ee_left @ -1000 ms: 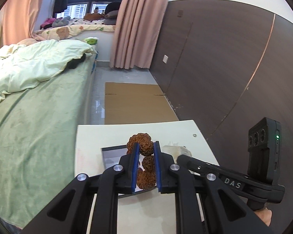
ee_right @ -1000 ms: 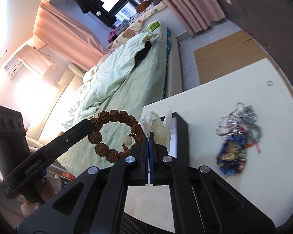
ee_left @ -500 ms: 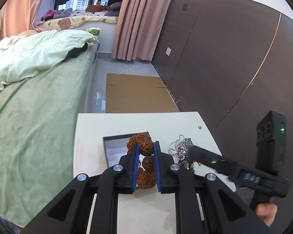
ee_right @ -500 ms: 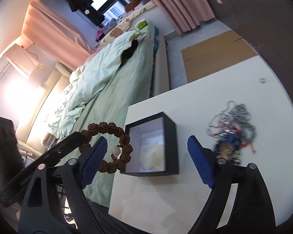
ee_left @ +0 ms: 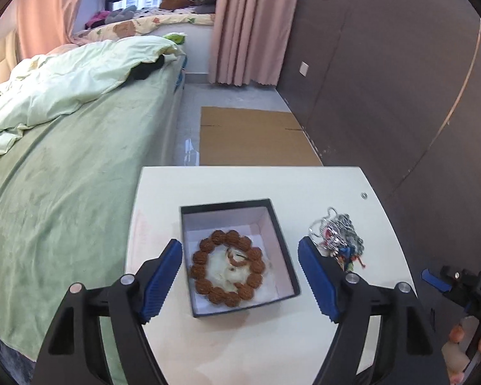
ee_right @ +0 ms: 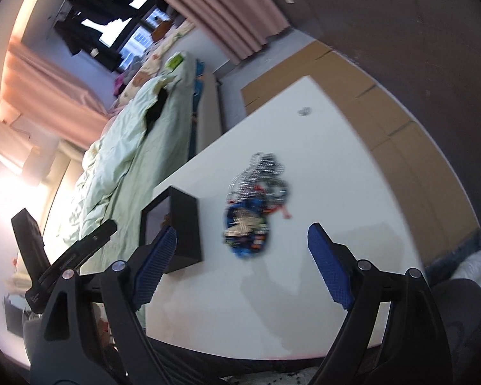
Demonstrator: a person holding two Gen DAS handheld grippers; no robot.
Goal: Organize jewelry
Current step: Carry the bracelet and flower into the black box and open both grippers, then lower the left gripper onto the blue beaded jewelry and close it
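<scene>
Flanking the black box (ee_left: 282, 240) – bead bracelet (ee_left: 229, 268) inside – left tongs (ee_left: 239, 272) just spread, empty; right tongs (ee_right: 242, 250) splayed.

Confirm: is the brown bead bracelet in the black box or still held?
In the box. The bead bracelet lies flat on the floor of the black box; the left gripper has just opened, its jaws wide apart and clear of it.

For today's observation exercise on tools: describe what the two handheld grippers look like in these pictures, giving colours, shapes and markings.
Both the left gripper and the right gripper are matte black with angular, cut-out arms and silver round bolts at the joints. Each finger carries a blue ribbed pad. The right gripper's body, seen from the left wrist view, bears white lettering, partly hidden. No cables or sleeves show.
</scene>
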